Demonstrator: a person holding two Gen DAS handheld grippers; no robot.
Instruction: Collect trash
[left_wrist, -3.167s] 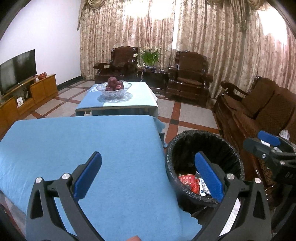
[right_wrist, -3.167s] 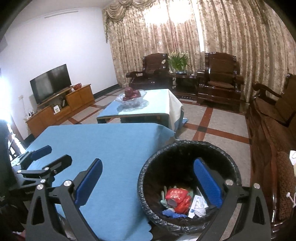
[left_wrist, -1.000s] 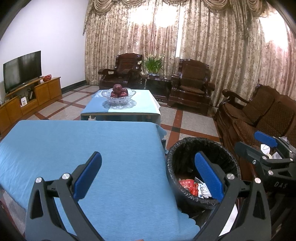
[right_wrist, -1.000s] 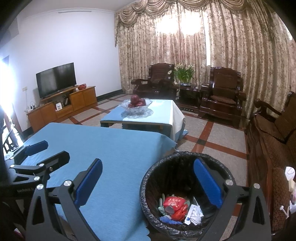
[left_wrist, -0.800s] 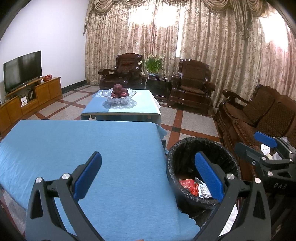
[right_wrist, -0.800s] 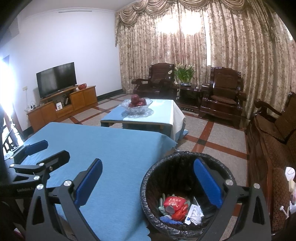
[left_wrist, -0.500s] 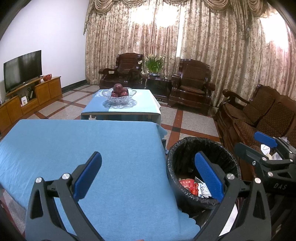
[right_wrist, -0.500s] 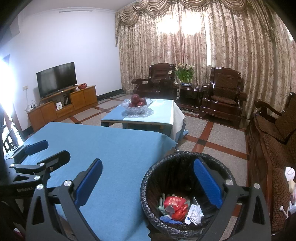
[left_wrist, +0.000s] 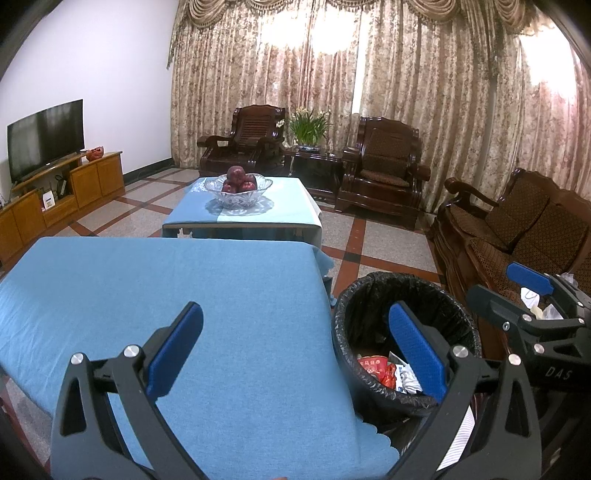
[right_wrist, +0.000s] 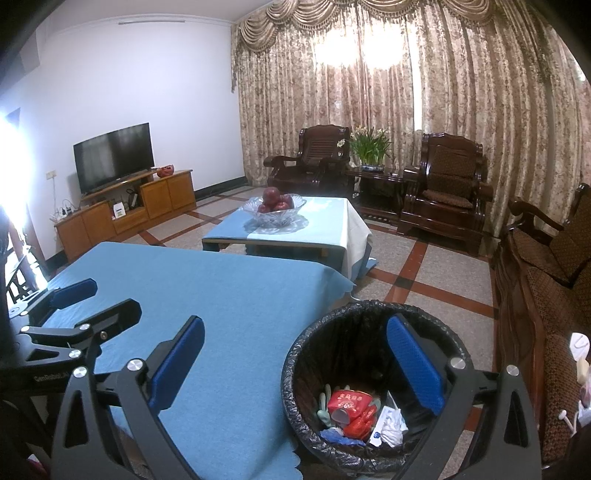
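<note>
- A television (right_wrist: 113, 157) on a wooden cabinet (right_wrist: 125, 214) stands at the far left wall.
- A blue tablecloth (left_wrist: 184, 314) covers the near table; beyond it a glass bowl of apples (left_wrist: 238, 186).
- The left gripper (left_wrist: 295, 345) hangs over the cloth's edge, jaws wide, holding nothing.
- The right gripper (right_wrist: 295, 360), equally wide and empty, is above the black-lined bin (right_wrist: 376, 387), where the trash (right_wrist: 351, 406) lies.

Right claw (right_wrist: 295, 354) gapes empty above the trash-filled bin (right_wrist: 373, 314).
</note>
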